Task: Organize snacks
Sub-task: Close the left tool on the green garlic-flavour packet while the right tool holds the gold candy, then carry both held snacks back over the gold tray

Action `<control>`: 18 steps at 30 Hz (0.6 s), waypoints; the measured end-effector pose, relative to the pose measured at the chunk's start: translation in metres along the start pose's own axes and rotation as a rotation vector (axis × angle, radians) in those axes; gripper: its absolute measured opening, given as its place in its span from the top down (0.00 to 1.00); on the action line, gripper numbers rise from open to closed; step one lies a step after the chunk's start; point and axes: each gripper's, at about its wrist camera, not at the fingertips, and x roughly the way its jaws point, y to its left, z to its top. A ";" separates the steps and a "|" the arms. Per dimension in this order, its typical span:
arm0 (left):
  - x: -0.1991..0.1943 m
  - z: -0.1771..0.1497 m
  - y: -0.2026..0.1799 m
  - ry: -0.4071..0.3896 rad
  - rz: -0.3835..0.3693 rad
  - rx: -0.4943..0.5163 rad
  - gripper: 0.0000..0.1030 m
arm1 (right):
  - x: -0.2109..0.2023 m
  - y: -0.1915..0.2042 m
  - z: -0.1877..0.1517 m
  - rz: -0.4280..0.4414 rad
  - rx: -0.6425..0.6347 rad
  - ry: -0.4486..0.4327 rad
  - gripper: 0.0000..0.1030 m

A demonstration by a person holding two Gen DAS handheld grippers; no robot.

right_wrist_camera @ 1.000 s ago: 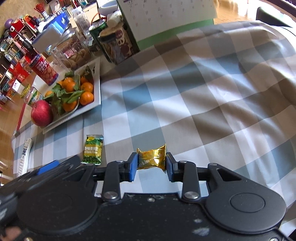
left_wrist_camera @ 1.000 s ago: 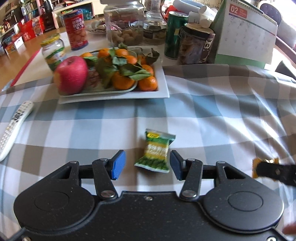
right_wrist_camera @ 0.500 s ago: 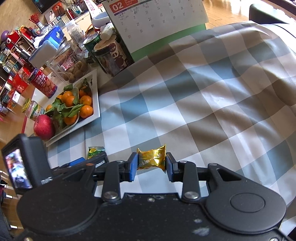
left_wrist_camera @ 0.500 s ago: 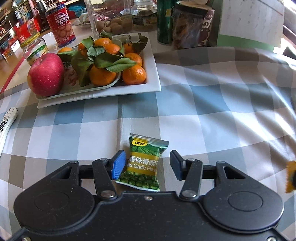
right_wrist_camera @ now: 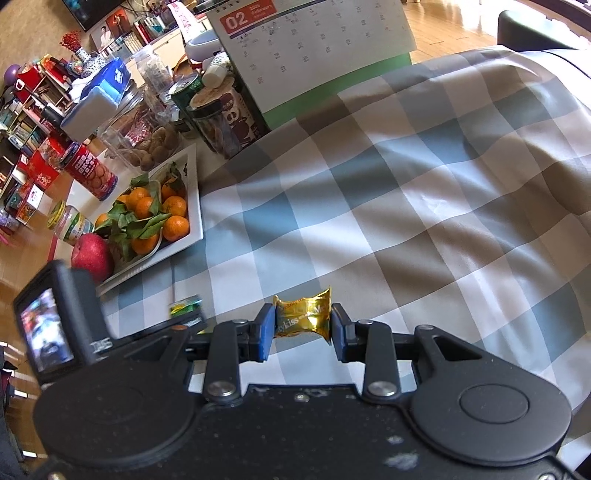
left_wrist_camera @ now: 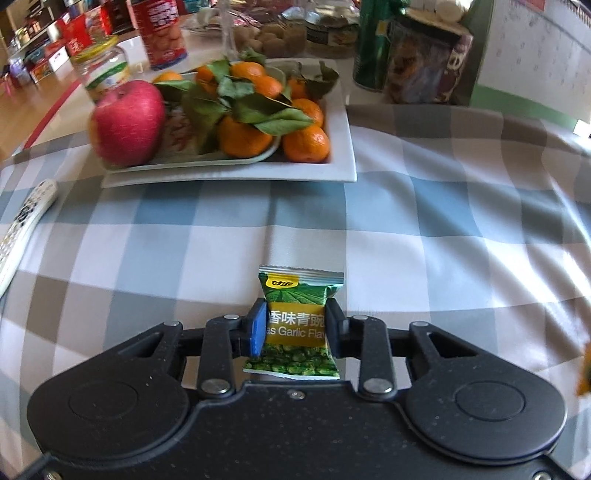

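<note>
Cloth bare beyond packet

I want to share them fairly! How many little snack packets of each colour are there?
Green packet: 1
Gold packet: 1
Total: 2

Your table carries a checked cloth of grey, blue and white, rumpled and sunlit. Wood floor glares beyond the desk calendar. Crowded shelves line the far left. A dark seat sits top right.
</note>
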 end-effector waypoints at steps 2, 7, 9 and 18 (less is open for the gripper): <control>-0.015 -0.005 0.005 -0.008 -0.015 -0.002 0.60 | 0.001 -0.002 0.000 -0.010 0.004 -0.002 0.67; -0.056 -0.028 0.015 -0.049 -0.031 0.029 0.60 | 0.002 -0.003 -0.001 -0.029 -0.003 -0.008 0.67; -0.073 -0.040 0.025 -0.055 -0.040 0.026 0.60 | 0.001 -0.001 -0.003 -0.032 -0.013 -0.013 0.67; -0.128 -0.108 0.087 -0.051 -0.040 -0.057 0.60 | -0.004 0.003 -0.017 -0.031 -0.074 -0.042 0.67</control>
